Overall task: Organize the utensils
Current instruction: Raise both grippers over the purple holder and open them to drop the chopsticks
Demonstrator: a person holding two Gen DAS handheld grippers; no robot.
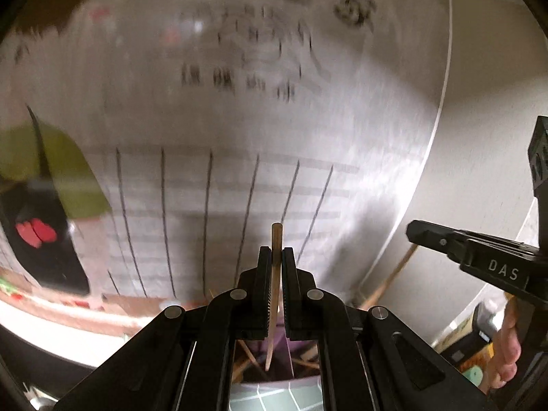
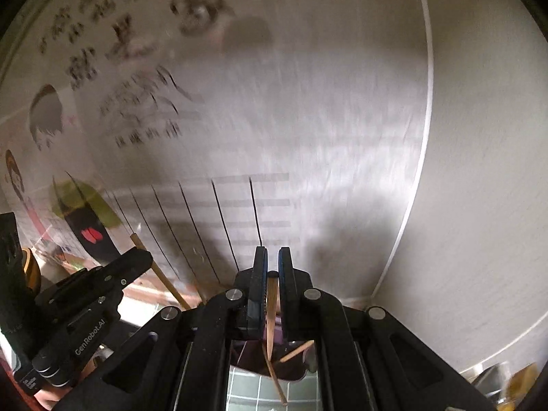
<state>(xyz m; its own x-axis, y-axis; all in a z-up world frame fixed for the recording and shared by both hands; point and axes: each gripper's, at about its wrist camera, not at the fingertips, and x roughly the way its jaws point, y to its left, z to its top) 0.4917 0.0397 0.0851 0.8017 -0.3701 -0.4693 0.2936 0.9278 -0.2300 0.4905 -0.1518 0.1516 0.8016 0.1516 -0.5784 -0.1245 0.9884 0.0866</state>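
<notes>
A blurred printed wall poster (image 1: 219,109) hangs beside a plain grey wall (image 2: 479,171).

Slim wooden chopstick (image 1: 276,275) upright, tip up; second wooden chopstick (image 2: 271,303) likewise, lower end angled down.

Matt black plastic on left tool (image 1: 276,257) and right tool (image 2: 272,257), with dull metal pivot pins; smooth pale wood for each chopstick (image 1: 276,263) (image 2: 271,308); glossy printed paper on wall poster (image 1: 239,137).
</notes>
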